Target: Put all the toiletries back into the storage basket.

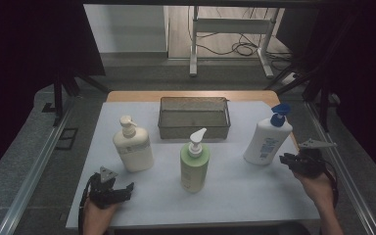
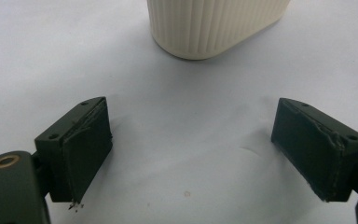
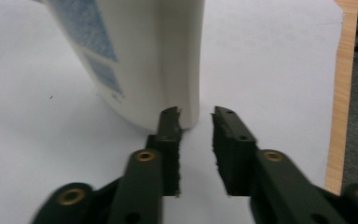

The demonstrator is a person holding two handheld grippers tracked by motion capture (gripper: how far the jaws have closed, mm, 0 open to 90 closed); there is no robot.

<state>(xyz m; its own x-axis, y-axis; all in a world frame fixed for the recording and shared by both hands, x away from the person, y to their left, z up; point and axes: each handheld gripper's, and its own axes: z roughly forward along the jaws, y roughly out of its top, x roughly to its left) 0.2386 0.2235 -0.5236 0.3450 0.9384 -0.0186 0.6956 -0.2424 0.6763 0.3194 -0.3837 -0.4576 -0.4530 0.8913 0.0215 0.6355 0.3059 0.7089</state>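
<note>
A lab: dark curtains (image 1: 24, 49), floor cables (image 1: 240, 48), rig rails (image 1: 34, 171).

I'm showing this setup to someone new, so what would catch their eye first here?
Three pump bottles stand upright on the white table cover: a cream bottle at left, a green bottle in the middle, and a white bottle with a blue pump at right. Behind them sits a metal mesh basket. The right gripper is close beside the white bottle's base with nothing between its narrowly parted jaws; the left gripper is wide open before the cream bottle.
</note>
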